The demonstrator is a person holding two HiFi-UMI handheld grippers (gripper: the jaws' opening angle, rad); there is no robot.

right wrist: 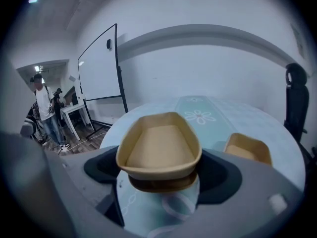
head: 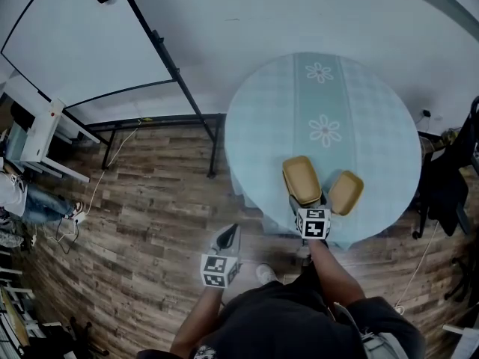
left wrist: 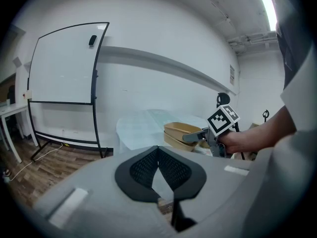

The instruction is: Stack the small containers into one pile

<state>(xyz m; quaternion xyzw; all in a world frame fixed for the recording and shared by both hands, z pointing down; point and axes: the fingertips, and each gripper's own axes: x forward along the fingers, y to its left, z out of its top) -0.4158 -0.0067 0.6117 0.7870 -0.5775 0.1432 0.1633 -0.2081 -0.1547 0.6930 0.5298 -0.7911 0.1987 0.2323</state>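
**Pile part built, one container left to bring in**

My right gripper has its jaws spread wide, pads pressed on the flanks of the top container. It is at the 6 o'clock edge of the round table. A lower container shows its rim just beneath the top one. I cannot tell whether the two are fully seated together. My left gripper hangs off the table at 7 o'clock, over the floor, with its fingers pressed together on nothing.

I judge the stacking to be midway. The next move calls for settling the top container squarely into the lower one and letting go. After that I fetch the lone container, which sits at 3 o'clock of the pair, near but apart.

Count: three tan containers, two grippers, one table
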